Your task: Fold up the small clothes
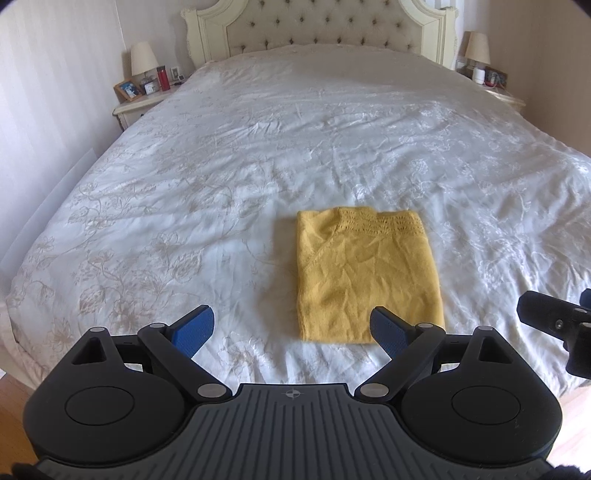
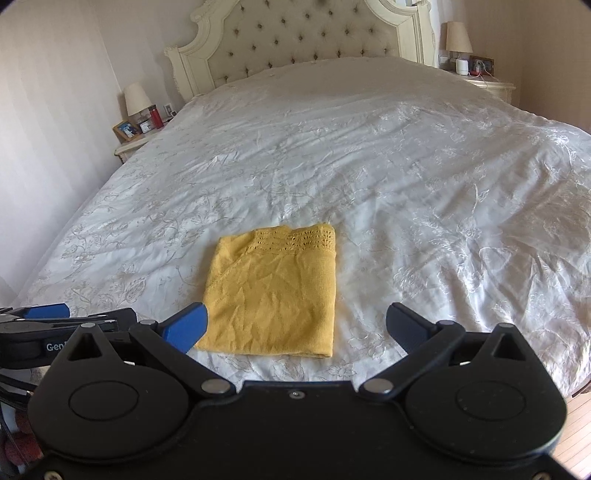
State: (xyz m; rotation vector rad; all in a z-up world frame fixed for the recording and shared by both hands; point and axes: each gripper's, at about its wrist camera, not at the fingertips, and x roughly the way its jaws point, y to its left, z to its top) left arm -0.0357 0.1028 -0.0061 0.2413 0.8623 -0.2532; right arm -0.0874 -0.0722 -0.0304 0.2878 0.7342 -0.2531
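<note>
Nearest to us, the left hand-held gripper (image 1: 291,330) tilts down toward the bed, its blue-padded fingers (image 1: 195,328) spread wide with nothing between them. Beside it, our right hand-held gripper (image 2: 295,326) takes the same downward tilt, also wide and empty. On the left gripper's body, seen from the right wrist, we can read only the letters "Gen"; the rest is hidden.

Just beyond the fingertips, the yellow knitted top (image 1: 365,277) lies folded into a neat rectangle near the foot of the bed (image 1: 184,166), flat on the white flowered cover, touching neither gripper. Its openwork band faces the headboard (image 1: 325,29).

Around the top the cover is bare on every side, with much open room toward the far end. Past the bed's edges stand a nightstand (image 1: 138,105) with a lamp (image 1: 142,61), a red bottle (image 1: 163,78) and a framed picture (image 1: 127,89), and another lamp (image 1: 477,48) on the opposite side.
</note>
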